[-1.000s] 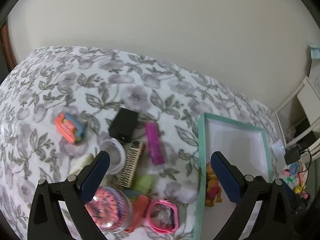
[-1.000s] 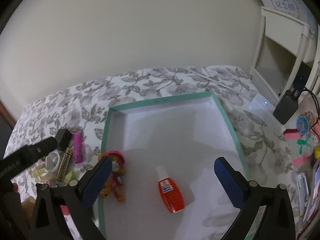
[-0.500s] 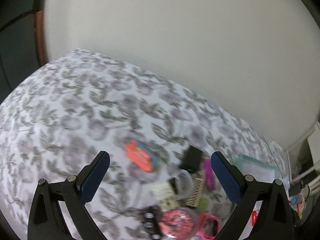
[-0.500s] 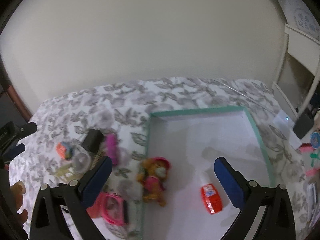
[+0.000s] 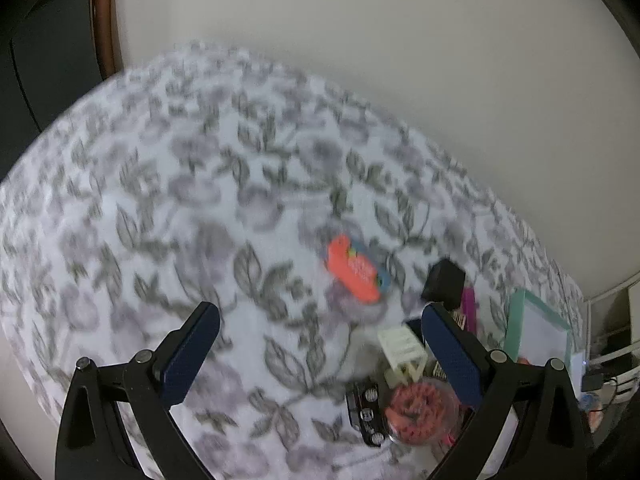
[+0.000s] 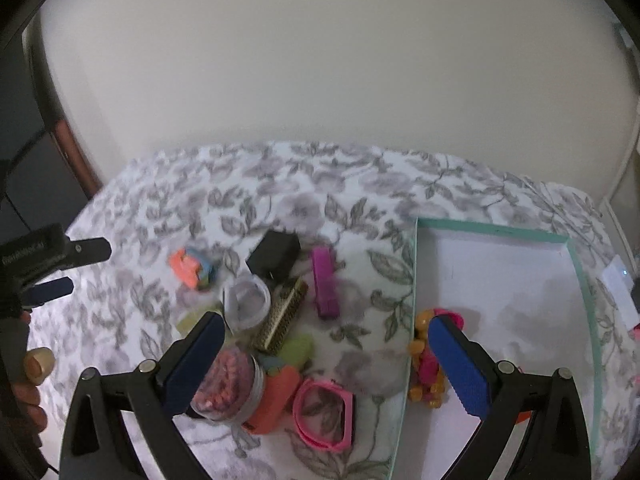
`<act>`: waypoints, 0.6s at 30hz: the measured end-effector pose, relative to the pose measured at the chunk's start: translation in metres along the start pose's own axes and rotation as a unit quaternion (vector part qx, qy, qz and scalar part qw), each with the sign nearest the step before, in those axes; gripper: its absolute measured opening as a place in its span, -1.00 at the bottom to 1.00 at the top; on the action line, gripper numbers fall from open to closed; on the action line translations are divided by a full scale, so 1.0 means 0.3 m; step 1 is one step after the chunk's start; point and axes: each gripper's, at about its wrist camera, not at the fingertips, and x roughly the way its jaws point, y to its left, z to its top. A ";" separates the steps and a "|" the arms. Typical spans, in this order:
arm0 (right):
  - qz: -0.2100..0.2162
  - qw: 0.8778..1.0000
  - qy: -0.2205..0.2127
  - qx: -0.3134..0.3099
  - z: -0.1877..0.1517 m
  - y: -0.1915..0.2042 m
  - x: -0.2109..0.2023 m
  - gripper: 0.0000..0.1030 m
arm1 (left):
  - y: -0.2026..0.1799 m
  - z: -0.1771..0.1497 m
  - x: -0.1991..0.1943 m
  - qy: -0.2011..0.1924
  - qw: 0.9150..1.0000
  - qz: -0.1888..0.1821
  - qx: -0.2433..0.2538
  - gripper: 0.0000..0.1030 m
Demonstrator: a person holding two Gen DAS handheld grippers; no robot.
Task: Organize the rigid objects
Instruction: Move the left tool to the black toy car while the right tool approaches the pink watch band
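Note:
Several small items lie in a heap on the floral cloth: an orange toy (image 6: 192,268), a black box (image 6: 274,258), a purple bar (image 6: 325,288), a clear cup (image 6: 246,300), a bead jar (image 6: 228,384) and a pink frame (image 6: 324,408). My right gripper (image 6: 328,364) hangs open above the heap's near side and holds nothing. A toy figure (image 6: 428,360) lies inside the teal tray (image 6: 416,280). My left gripper (image 5: 320,356) is open and empty over bare cloth, left of the orange toy (image 5: 354,270) and the black box (image 5: 444,284). The left wrist view is blurred.
The floral cloth (image 5: 200,200) stretches wide to the left of the heap. A plain wall runs behind it, with dark furniture at the far left. A person's hand (image 6: 34,364) holds the left gripper (image 6: 60,264) at the left edge. White furniture stands past the tray.
Both grippers have swung left. The left one went from over the heap to bare cloth. The right one went from over the tray to over the heap. Both stayed open.

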 end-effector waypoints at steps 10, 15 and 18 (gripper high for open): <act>0.002 0.996 0.090 0.003 -0.075 -0.016 0.101 0.24 | -0.038 -0.121 0.139 0.105 0.994 -0.021 -0.008 0.95; 0.005 0.991 0.134 0.018 -0.103 -0.042 0.132 0.11 | -0.068 -0.151 0.175 0.125 0.992 -0.031 0.002 0.77; 0.002 0.988 0.155 -0.003 -0.119 -0.026 0.147 0.10 | -0.084 -0.164 0.191 0.134 0.991 -0.028 0.012 0.56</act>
